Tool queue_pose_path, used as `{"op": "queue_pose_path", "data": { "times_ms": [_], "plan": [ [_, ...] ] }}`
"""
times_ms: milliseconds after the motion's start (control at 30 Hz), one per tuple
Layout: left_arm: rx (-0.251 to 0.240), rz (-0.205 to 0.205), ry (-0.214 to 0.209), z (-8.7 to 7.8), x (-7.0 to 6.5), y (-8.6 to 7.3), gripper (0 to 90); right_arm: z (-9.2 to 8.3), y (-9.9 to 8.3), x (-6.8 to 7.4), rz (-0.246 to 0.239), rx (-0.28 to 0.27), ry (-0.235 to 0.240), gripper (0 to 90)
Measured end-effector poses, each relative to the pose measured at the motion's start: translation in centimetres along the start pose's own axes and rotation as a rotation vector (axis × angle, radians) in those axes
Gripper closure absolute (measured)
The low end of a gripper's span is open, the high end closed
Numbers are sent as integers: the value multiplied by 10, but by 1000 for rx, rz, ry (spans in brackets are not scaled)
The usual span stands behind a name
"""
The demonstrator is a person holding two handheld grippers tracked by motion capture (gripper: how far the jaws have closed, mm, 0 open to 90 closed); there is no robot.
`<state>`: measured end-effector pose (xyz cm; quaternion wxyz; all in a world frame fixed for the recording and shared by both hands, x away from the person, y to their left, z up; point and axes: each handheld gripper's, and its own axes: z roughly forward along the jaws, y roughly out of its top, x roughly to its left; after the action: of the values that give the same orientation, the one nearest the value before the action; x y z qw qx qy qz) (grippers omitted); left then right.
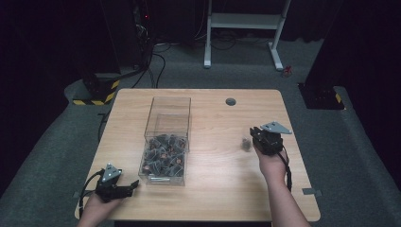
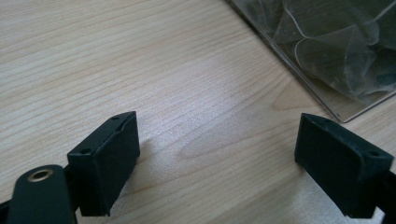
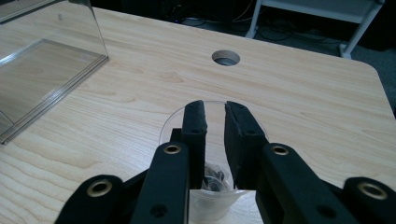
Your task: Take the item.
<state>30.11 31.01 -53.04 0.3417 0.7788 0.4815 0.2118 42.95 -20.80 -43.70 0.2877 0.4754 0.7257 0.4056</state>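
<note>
A clear plastic box (image 1: 171, 100) stands left of the table's middle, its near half filled with several clear cups holding dark and coppery bits. One small clear cup (image 1: 246, 143) with dark bits at its bottom sits right of centre; my right gripper (image 1: 254, 135) is shut on its rim. In the right gripper view the jaws (image 3: 215, 116) stand nearly together over the cup (image 3: 212, 203), with the box (image 3: 42, 60) far to the left. My left gripper (image 1: 133, 185) rests open at the front left, near the box's corner (image 2: 327, 51), with only bare wood between its fingers (image 2: 215, 158).
A round cable hole (image 1: 231, 101) lies near the table's far edge, also in the right gripper view as a hole (image 3: 226, 57). The wooden tabletop (image 1: 217, 189) is bare between the hands. A white desk frame (image 1: 246, 21) and cables stand on the floor beyond.
</note>
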Motion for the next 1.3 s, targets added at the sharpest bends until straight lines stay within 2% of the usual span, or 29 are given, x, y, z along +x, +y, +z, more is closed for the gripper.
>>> {"op": "queue_pose_path", "data": {
  "times_ms": [233, 367, 500, 633, 833, 1133, 1300],
  "plan": [
    [0, -2, -1, 0, 0, 0, 144, -1, 1, 0, -5, -5, -1, 721],
    [0, -2, -1, 0, 0, 0, 143, -2, 2, 1, 3, -2, 4, 642],
    [0, 0, 0, 0, 0, 0, 144, -3, 4, 2, -2, -4, 11, 606],
    [0, 0, 0, 0, 0, 0, 144, -5, 4, 7, -8, -9, 14, 500],
    [0, 0, 0, 0, 0, 0, 143, -9, 2, 12, -6, -12, 26, 418],
    [1, 6, 4, 0, 0, 0, 143, -16, -2, 23, -11, -18, 42, 354],
    [0, 5, 2, 0, 0, 0, 143, -23, -6, 34, -17, -34, 50, 317]
  ]
}}
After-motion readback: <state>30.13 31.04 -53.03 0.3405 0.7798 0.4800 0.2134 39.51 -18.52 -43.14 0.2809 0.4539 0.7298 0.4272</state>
